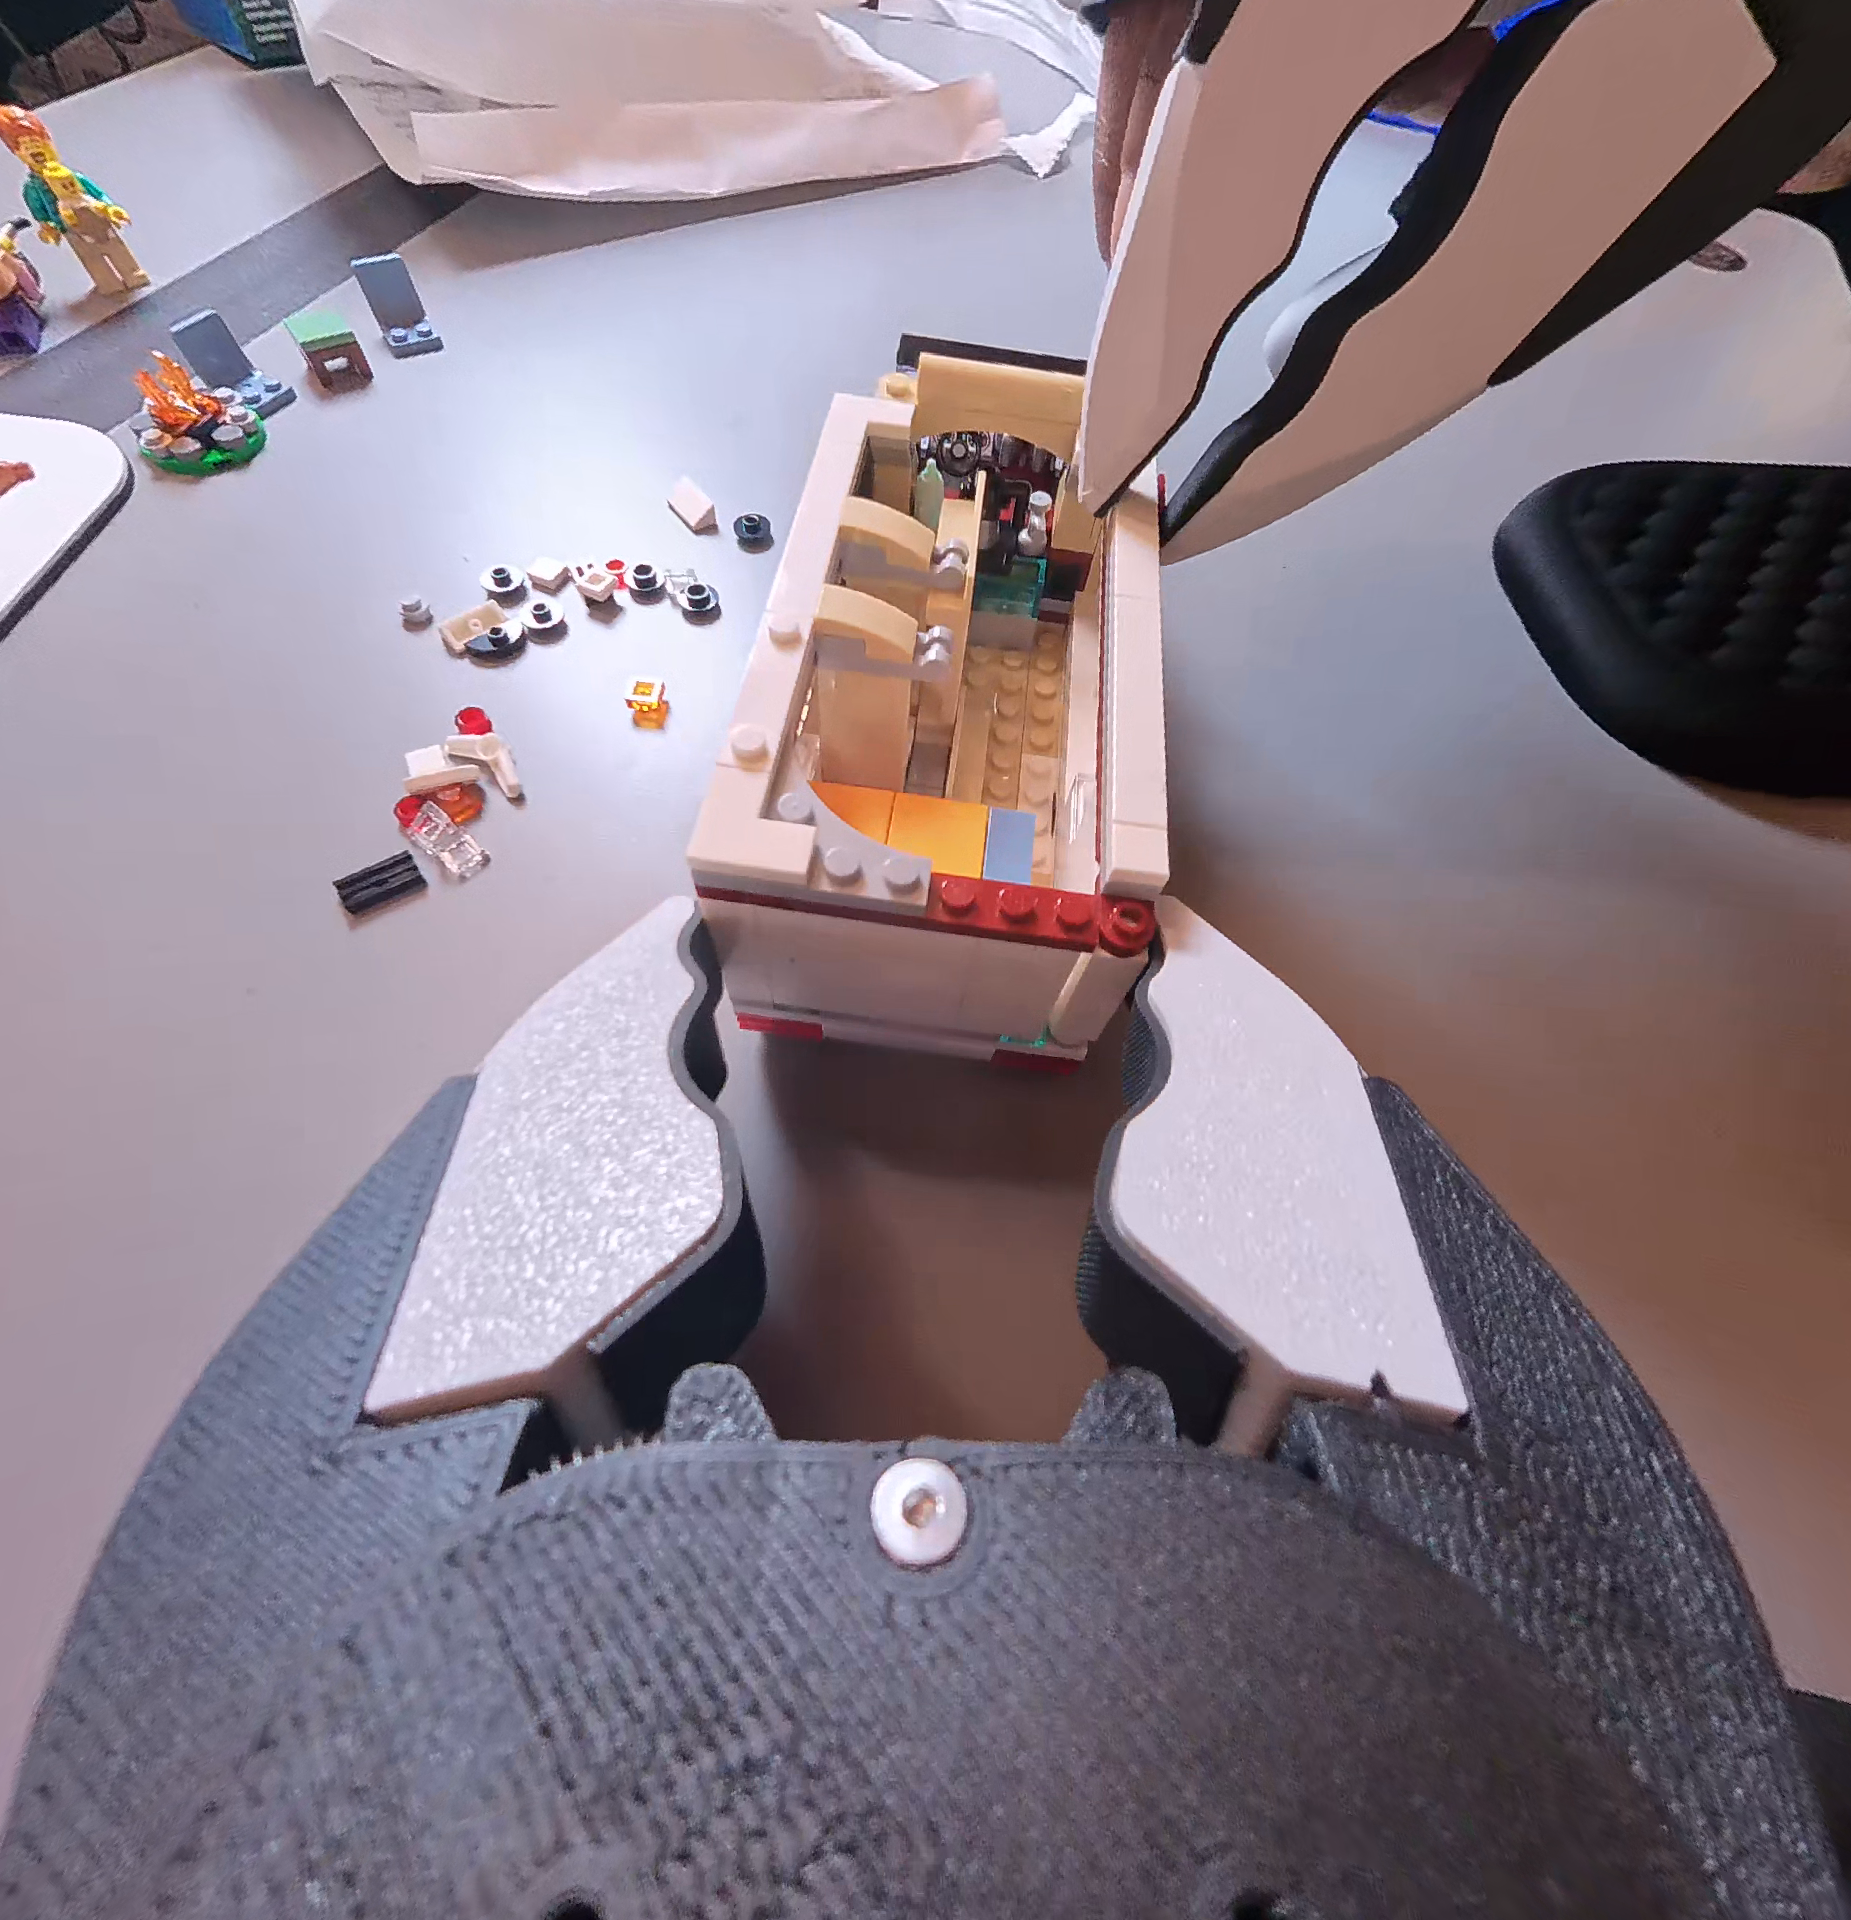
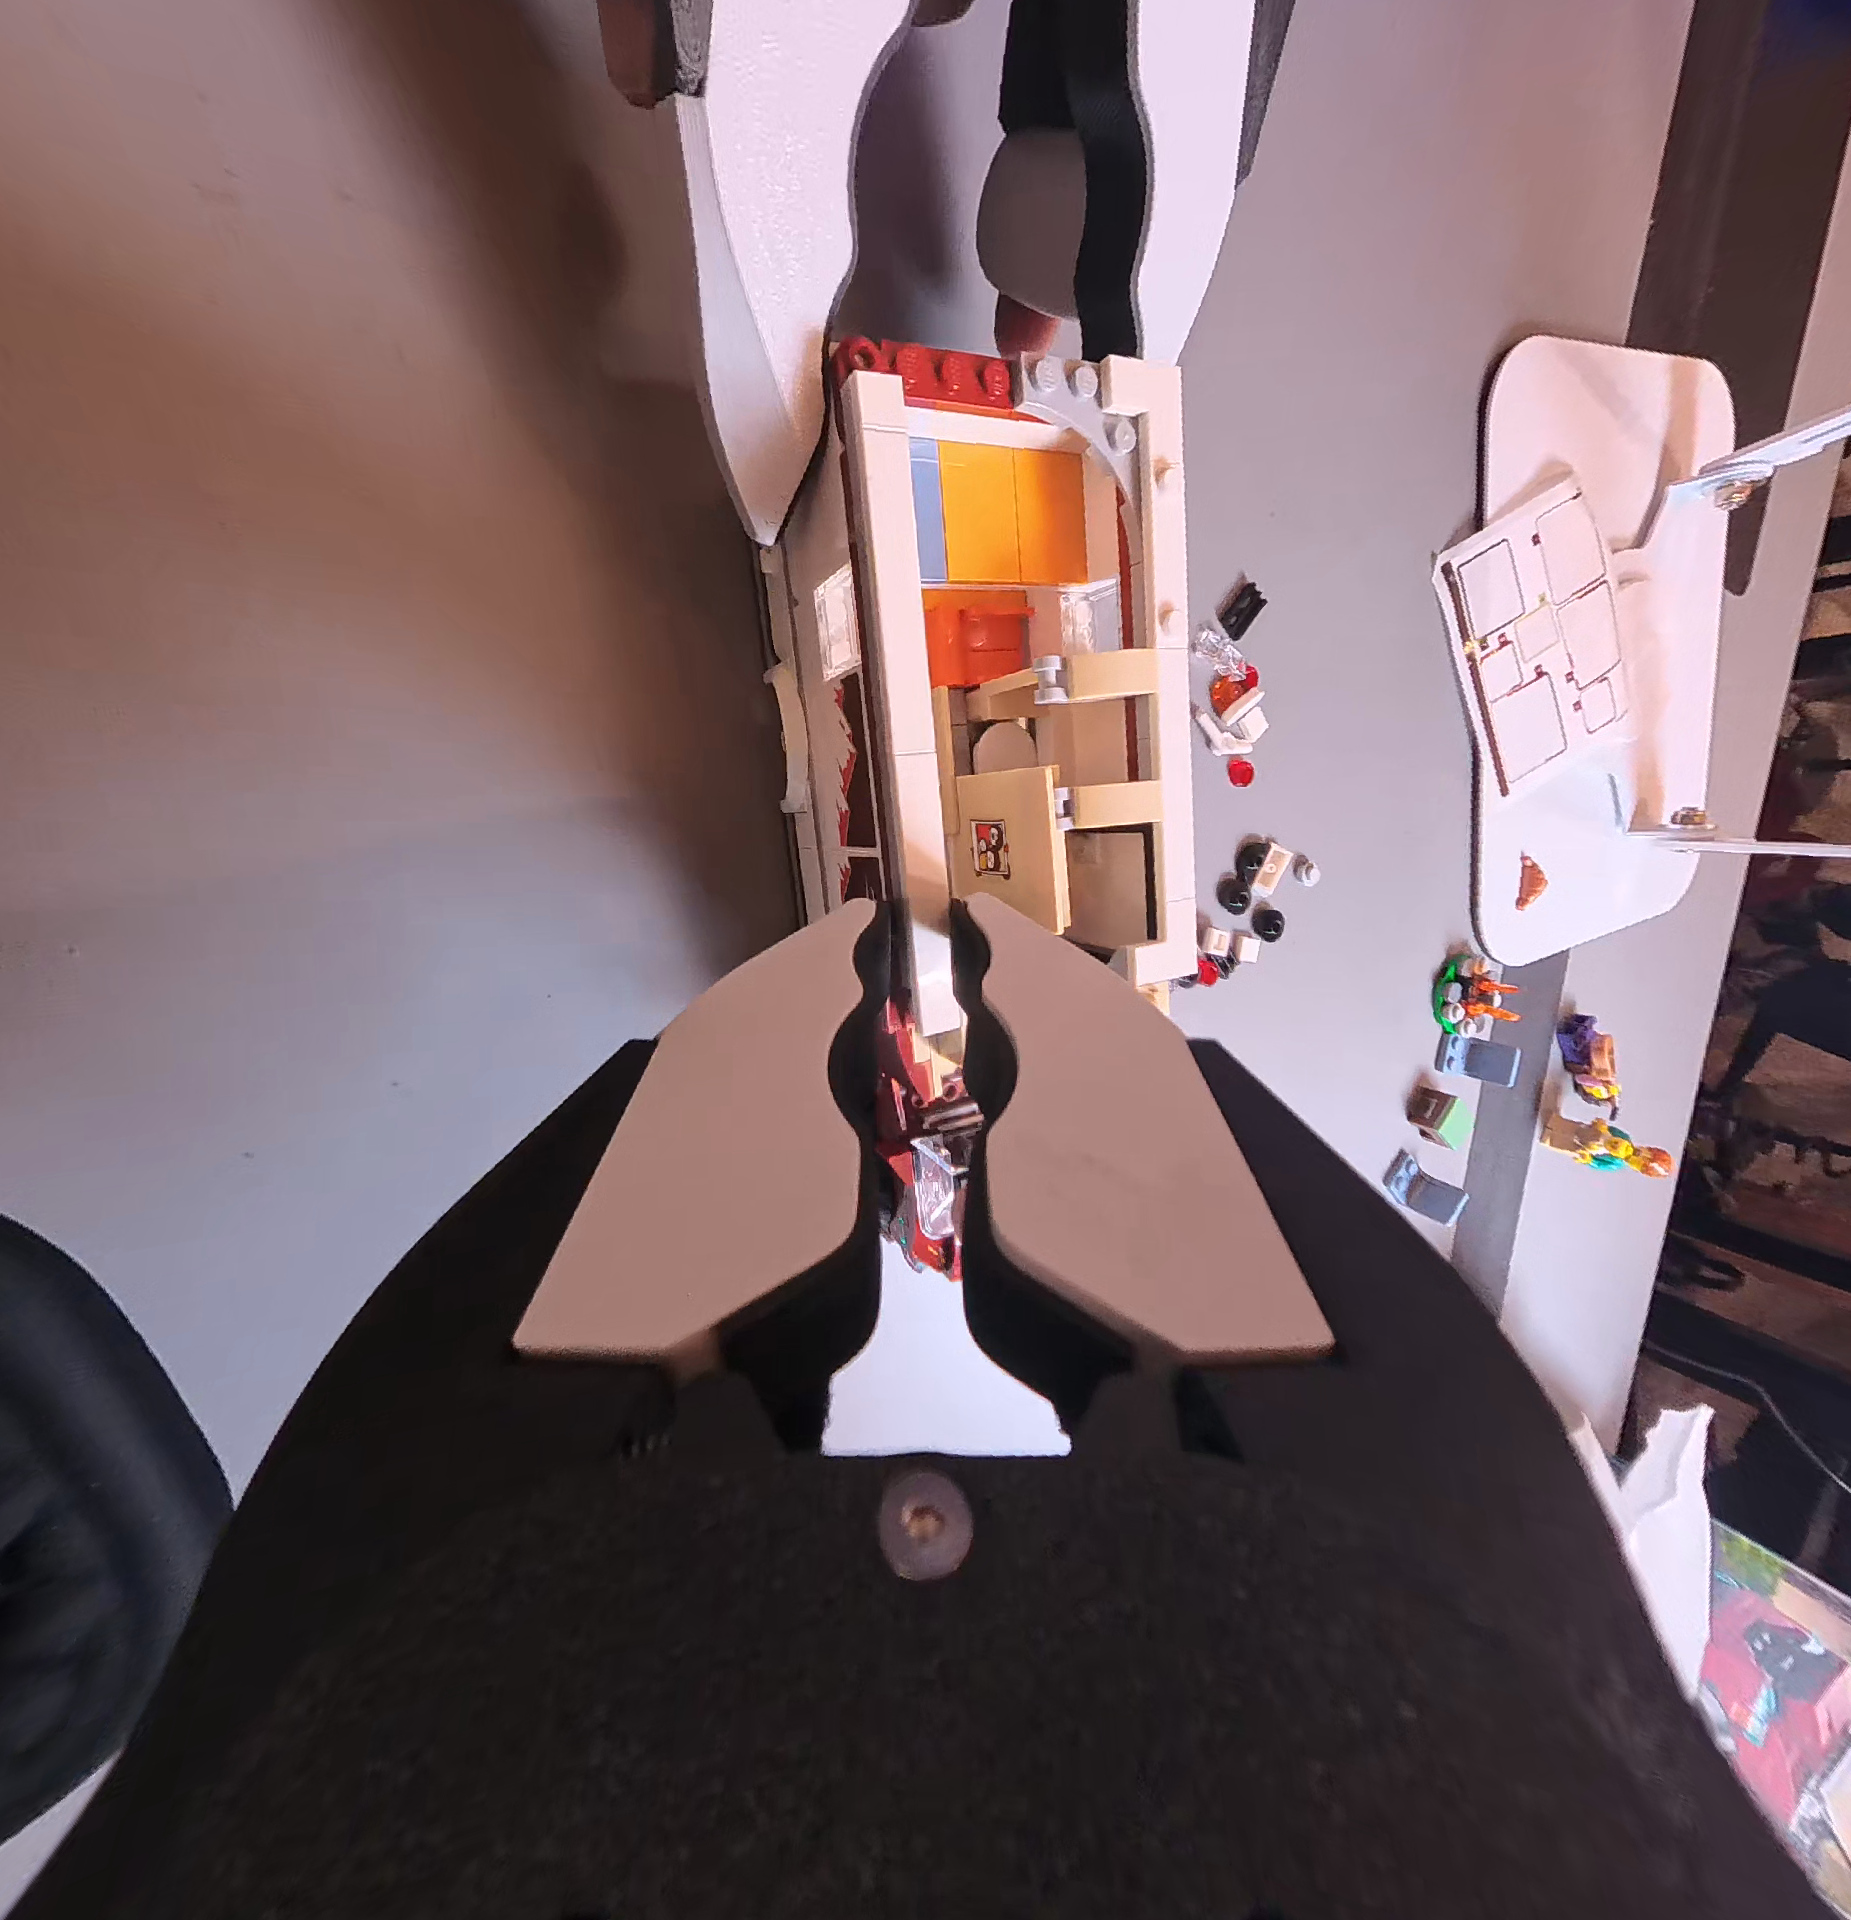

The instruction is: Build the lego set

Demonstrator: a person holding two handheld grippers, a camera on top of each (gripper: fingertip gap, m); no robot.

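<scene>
A grey table (image 1: 1316, 727) carries a roofless white brick-built camper van (image 1: 931, 727), standing on its wheels. The left gripper (image 1: 926, 966) is spread wide, its pads pressed to both sides of the van's rear end. The right gripper (image 2: 921, 935) is nearly closed, pinching the van's white side wall near the front. Loose small bricks (image 1: 547, 665) lie scattered just beside the van, minifigures (image 1: 59, 208) well apart.

Warm bright daylight, soft shadows; fisheye edges bent (near foreground blurred).
</scene>
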